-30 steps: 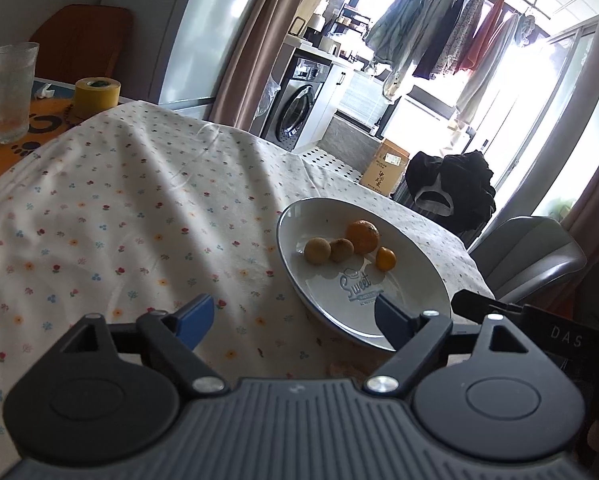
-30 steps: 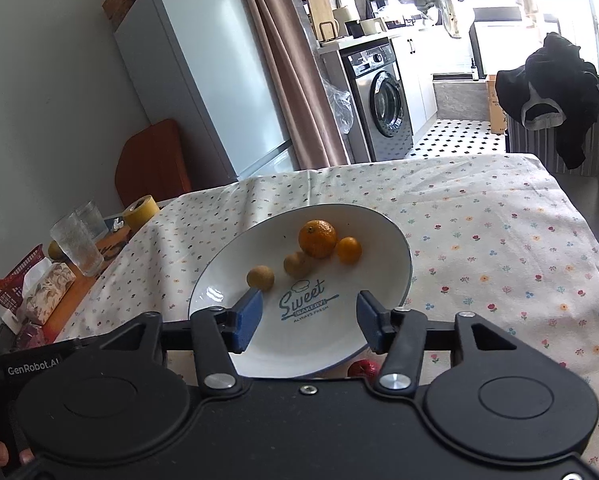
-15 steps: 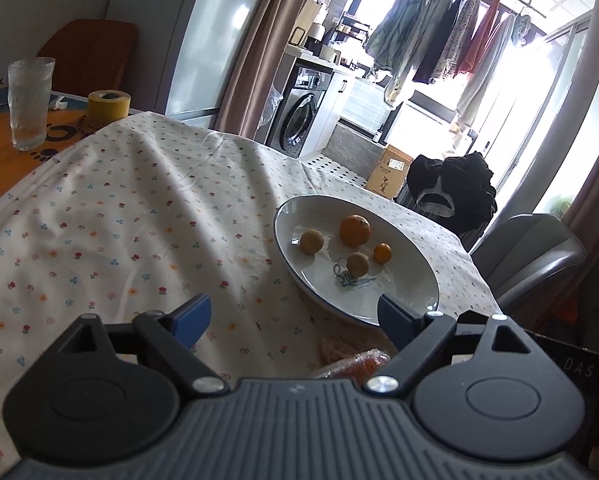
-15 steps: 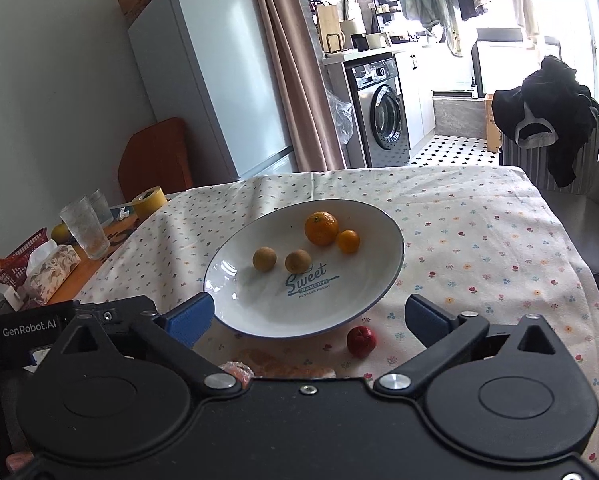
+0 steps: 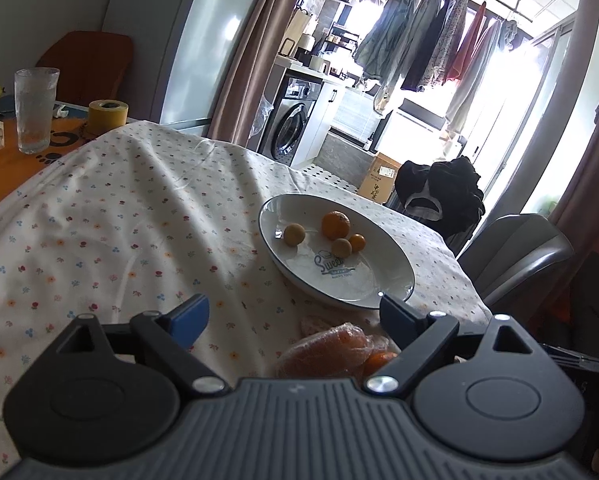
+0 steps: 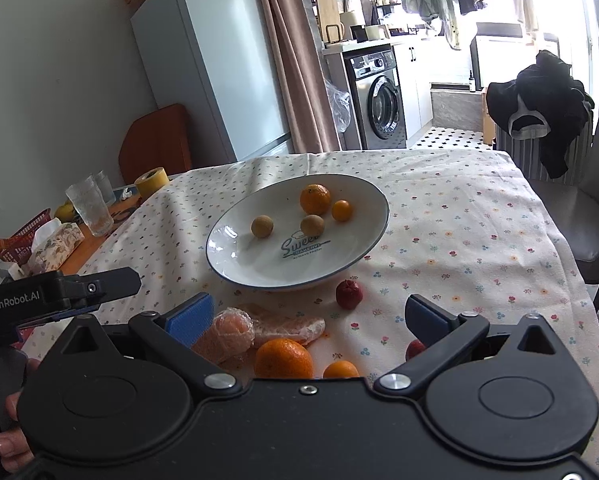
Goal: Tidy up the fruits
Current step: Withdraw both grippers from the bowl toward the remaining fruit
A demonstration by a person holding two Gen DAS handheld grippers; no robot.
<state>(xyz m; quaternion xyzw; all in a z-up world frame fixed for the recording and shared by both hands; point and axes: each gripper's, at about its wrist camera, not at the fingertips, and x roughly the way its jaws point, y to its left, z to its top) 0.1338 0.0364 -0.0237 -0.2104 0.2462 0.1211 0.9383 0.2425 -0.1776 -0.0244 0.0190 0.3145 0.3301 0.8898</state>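
A white plate point(image 6: 251, 258) with a blue rim sits mid-table and holds a large orange point(image 6: 314, 199), a small orange point(image 6: 342, 210) and two brown round fruits point(image 6: 262, 227). On the cloth in front of it lie a small red fruit point(image 6: 349, 294), a plastic-wrapped peeled orange point(image 6: 227, 334), an orange point(image 6: 283, 358) and a small orange point(image 6: 340, 370). My right gripper point(image 6: 307, 316) hangs open above these loose fruits and holds nothing. My left gripper point(image 5: 293, 316) is open and empty, short of the plate point(image 5: 359, 280), with the wrapped orange point(image 5: 327, 350) just below it.
A drinking glass point(image 5: 35, 110), a yellow tape roll point(image 5: 107, 116) and a tissue box point(image 6: 55, 246) stand on the bare orange table end at the left. A grey chair point(image 5: 519, 252) stands past the table's right edge. A second red fruit point(image 6: 414, 350) lies by my right finger.
Both grippers drew back from the plate, bringing the loose fruits on the cloth into view. The right jaws spread from half closed to wide open. One brown fruit shifted on the plate.
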